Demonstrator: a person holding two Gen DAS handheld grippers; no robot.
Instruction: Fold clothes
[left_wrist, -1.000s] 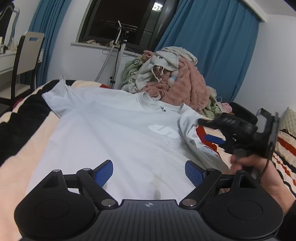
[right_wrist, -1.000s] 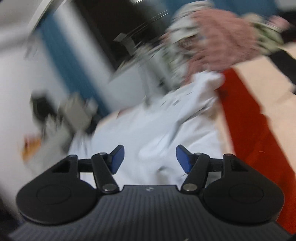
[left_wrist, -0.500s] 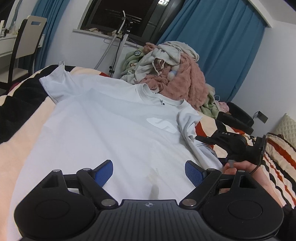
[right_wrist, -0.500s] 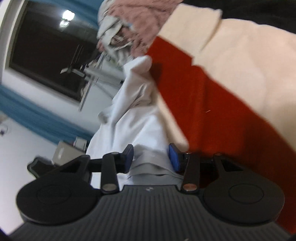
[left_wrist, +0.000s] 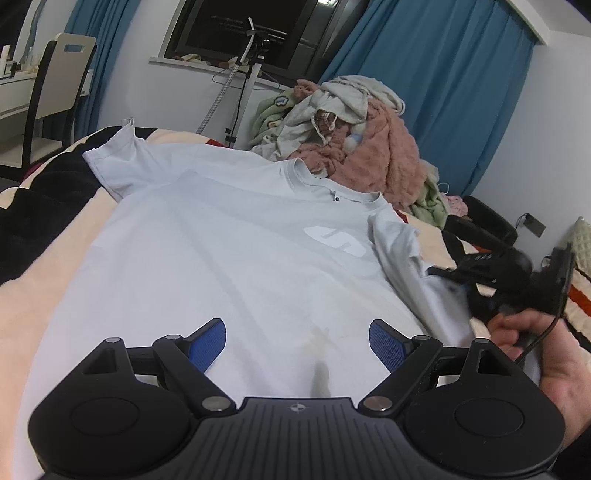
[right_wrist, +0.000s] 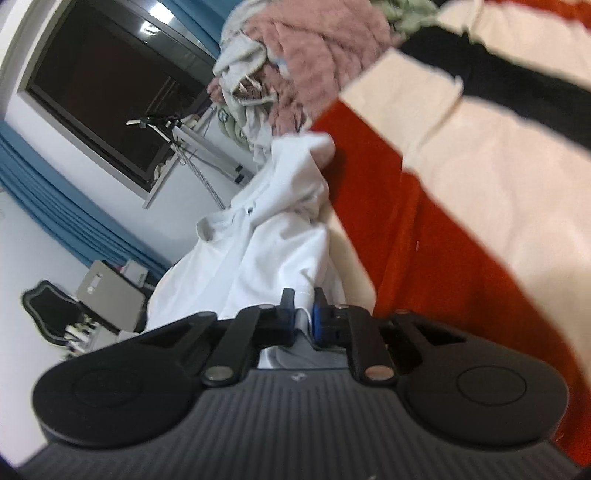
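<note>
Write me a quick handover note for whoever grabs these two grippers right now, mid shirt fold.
Right gripper: jaws closing on the side edge of the white T-shirt, fabric between the pads.
Left gripper: open, empty, above the shirt's lower part.
Shirt: lies face up and flat on the striped blanket, collar toward the pile of clothes. The sleeve on the right gripper's side is rumpled; the other one is spread out.
Done: shirt laid out, no fold made yet.
Left: probably take hold with the left gripper too, fold sides and sleeves in, then fold up the length.
</note>
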